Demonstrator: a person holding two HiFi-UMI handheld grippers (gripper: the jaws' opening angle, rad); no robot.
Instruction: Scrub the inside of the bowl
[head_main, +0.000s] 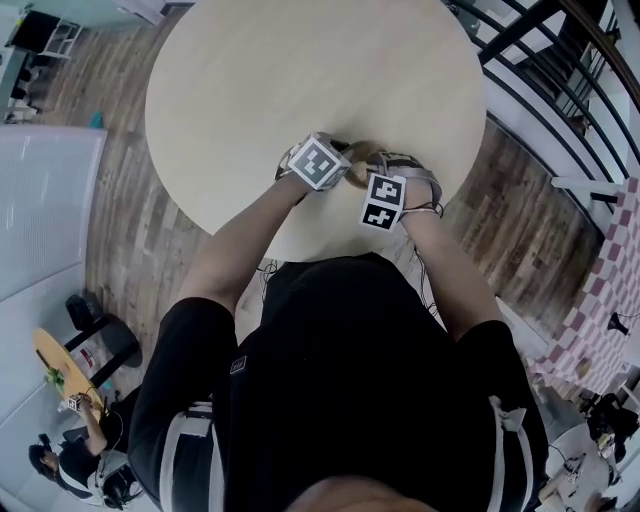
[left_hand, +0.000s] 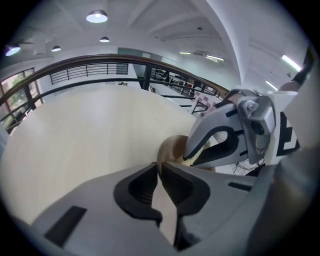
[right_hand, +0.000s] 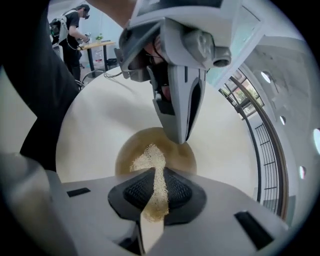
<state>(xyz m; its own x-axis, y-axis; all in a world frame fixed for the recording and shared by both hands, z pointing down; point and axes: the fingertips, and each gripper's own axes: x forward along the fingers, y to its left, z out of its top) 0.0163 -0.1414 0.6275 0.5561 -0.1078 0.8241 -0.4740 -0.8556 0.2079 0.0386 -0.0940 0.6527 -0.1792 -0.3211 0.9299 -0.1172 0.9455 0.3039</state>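
Your left gripper (left_hand: 161, 167) has its jaws nearly together, pinched on the thin rim of the brown bowl (left_hand: 172, 147). Only a narrow slit shows between the pads lower down. From the right gripper view, that gripper comes steeply down onto the bowl's far rim.

Your right gripper (right_hand: 154, 172) has its jaws clamped on a thin, coarse, yellowish scouring pad (right_hand: 148, 159). The pad runs up between the ribbed pads, and its free end fans out past the tips over the inside of the bowl. You cannot tell from these views whether that end presses on the bowl's surface.

The bowl sits on the round, pale wooden worktop (head_main: 300, 70), close to the edge nearest you. In the head view it lies between the two marker cubes, with only a sliver of it showing. Both grippers tilt down toward it and stand just beside each other, your left one on the left.

A dark railing (head_main: 540, 90) curves past the worktop's far right side.
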